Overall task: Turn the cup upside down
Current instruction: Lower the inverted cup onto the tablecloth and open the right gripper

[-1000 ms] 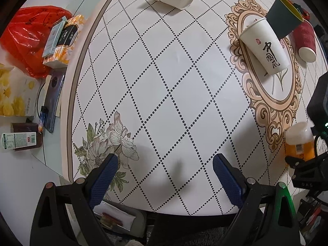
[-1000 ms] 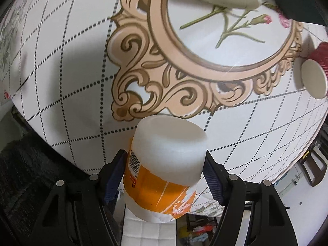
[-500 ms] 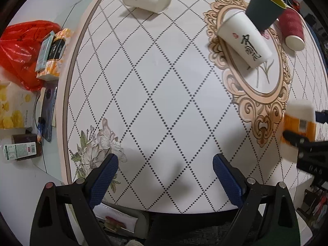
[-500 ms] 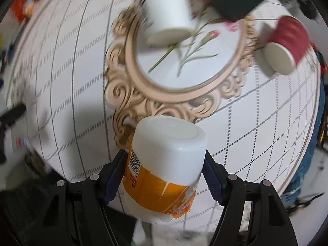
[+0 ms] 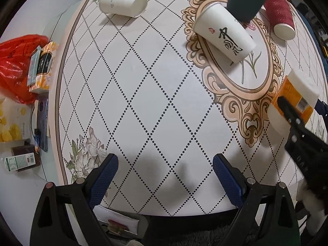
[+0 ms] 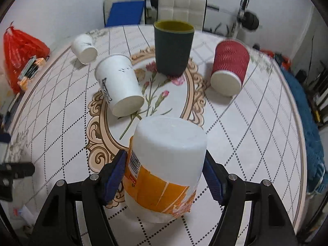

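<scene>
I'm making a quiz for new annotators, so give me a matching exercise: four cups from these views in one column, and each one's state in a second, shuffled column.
Things:
1. dark green cup
2. red ribbed cup
3. orange-labelled white cup
4. white cup with black lettering

States:
A. lying on its side, on the ornate oval print
B. clamped in the right claw
C. standing upright, mouth up
D. lying on its side, outside the oval print

Pairs: 1-C, 2-D, 3-B, 4-A
</scene>
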Motion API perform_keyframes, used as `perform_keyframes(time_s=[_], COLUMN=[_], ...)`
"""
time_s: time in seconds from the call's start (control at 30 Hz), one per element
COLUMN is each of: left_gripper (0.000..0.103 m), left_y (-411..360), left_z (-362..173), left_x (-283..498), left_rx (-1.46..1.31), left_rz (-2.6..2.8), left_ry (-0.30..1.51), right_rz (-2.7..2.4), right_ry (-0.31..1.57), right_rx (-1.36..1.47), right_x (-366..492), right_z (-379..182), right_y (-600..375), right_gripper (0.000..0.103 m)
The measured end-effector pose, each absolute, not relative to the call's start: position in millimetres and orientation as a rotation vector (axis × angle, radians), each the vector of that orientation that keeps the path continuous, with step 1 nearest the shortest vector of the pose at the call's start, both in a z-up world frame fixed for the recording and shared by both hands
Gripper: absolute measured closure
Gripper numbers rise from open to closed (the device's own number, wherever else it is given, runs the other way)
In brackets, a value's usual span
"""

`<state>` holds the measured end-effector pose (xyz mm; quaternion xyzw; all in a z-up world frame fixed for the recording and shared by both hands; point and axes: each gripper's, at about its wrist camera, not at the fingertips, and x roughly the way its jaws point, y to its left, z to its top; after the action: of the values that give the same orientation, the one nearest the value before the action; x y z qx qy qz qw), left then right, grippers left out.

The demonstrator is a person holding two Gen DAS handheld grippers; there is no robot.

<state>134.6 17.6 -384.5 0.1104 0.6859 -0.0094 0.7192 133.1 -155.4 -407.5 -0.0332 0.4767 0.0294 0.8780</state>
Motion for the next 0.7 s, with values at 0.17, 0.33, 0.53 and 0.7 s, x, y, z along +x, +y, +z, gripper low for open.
perform_keyframes(time_s=[0.17,0.33,0.53,0.7], left_gripper=[0.009,0.009,0.009,0.008], left_y=[13.1,9.9,6.9,-3.0], left_z=[-387.0,-382.9,-369.2,-346.2], left_x=[131.7,133.0,130.5,117.6], left_rx=[0.251,0.225,0.200,0.211], left_rz=[-0.036,-0.053,-0.081,-0.115], left_ry=[1.515,1.498,1.464,1.406], right_rz=[0.058,0.058,0.039,-0.043], right_ry=[0.993,1.045,1.112,1.167], right_rx=[-0.086,-0.080,-0.011,0.081], right_x=[124.2,112.2,105.9,83.3], right_z=[-414.1,-411.1,-401.1,-377.0], right_y=[-153.8,-152.0,-155.1,-167.7], right_gripper=[0.028,0.028,0.011,0.008])
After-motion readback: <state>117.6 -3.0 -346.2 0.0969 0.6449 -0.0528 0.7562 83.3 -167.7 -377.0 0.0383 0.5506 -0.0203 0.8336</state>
